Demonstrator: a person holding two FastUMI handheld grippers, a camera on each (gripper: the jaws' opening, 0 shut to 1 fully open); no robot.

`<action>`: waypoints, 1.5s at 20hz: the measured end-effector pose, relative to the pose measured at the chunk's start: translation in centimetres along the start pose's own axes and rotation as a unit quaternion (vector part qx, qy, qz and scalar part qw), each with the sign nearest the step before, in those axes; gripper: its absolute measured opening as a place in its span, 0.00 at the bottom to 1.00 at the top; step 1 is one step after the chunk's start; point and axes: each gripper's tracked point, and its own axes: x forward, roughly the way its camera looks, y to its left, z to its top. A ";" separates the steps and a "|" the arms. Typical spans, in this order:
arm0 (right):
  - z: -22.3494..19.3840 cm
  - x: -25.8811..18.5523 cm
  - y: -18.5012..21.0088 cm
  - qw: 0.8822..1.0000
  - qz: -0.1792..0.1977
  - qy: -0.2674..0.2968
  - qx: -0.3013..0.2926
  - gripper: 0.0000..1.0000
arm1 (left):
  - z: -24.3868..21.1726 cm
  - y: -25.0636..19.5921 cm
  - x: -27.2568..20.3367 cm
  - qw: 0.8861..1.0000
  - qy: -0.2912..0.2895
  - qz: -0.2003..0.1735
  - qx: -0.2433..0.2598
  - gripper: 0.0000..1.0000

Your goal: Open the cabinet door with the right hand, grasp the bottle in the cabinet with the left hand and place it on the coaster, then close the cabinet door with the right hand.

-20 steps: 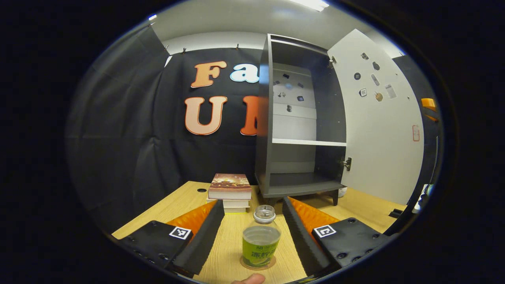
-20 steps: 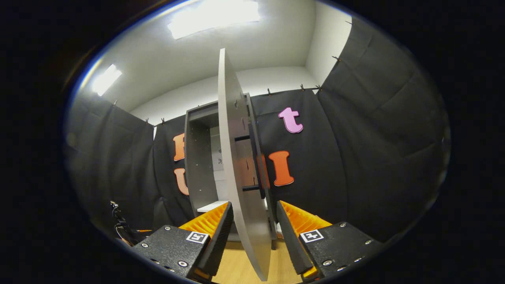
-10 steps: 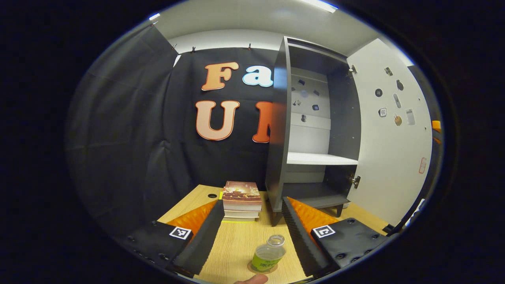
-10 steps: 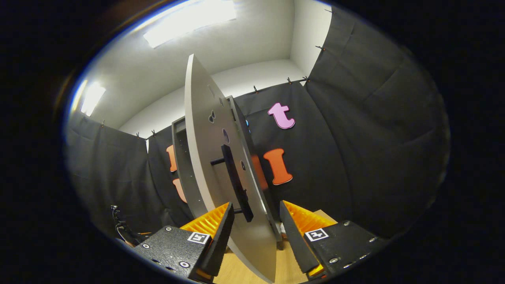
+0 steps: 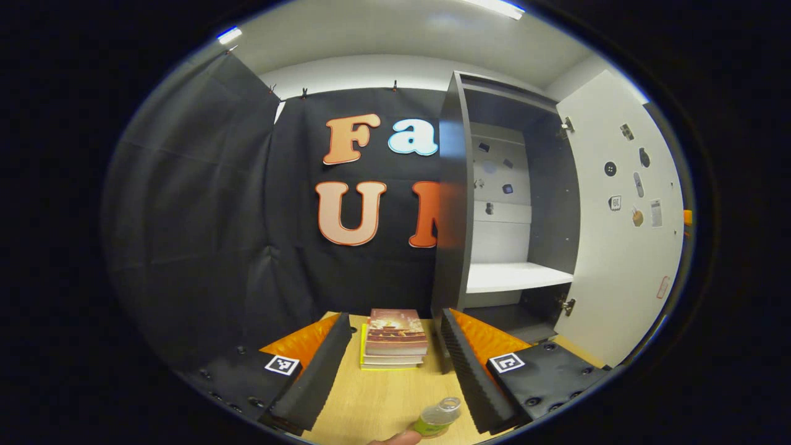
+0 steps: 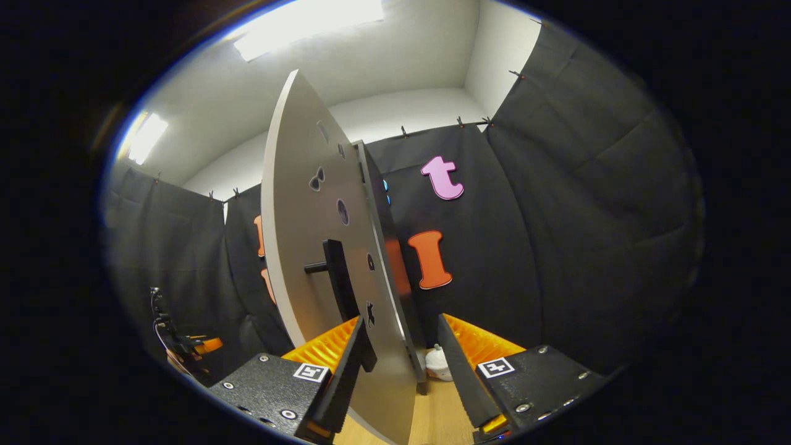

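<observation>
In the left gripper view, the left claw [image 5: 390,364] is spread wide with nothing between its fingers, above the wooden counter [image 5: 383,402]. The bottle [image 5: 437,418] stands at the bottom edge of the view, near the inner side of one finger but not touching it; whether it stands on a coaster cannot be told, since its base is cut off. A fingertip [image 5: 395,438] of the person shows just beside it at the lower rim. Farther along the counter a stack of books [image 5: 394,339] lies between the finger ends. Behind it to the right stands the dark cabinet [image 5: 454,204], with a white shelf [image 5: 513,277] inside, and its pale cabinet door [image 5: 618,235] is swung wide open to the right. In the right gripper view, the right claw [image 6: 398,364] is open and straddles the lower edge of the cabinet door [image 6: 296,216], which runs up between the fingers, seen nearly edge-on. The dark handle [image 6: 338,281] on the door's face sits just above one finger; the fingers do not press on the panel. A small white object [image 6: 437,364] lies on the counter beyond the door.
</observation>
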 end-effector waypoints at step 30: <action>-4.1 3.4 14.6 0.986 0.148 0.042 -0.061 0.69 | 6.7 0.1 1.7 0.995 -0.092 -0.007 0.032 0.95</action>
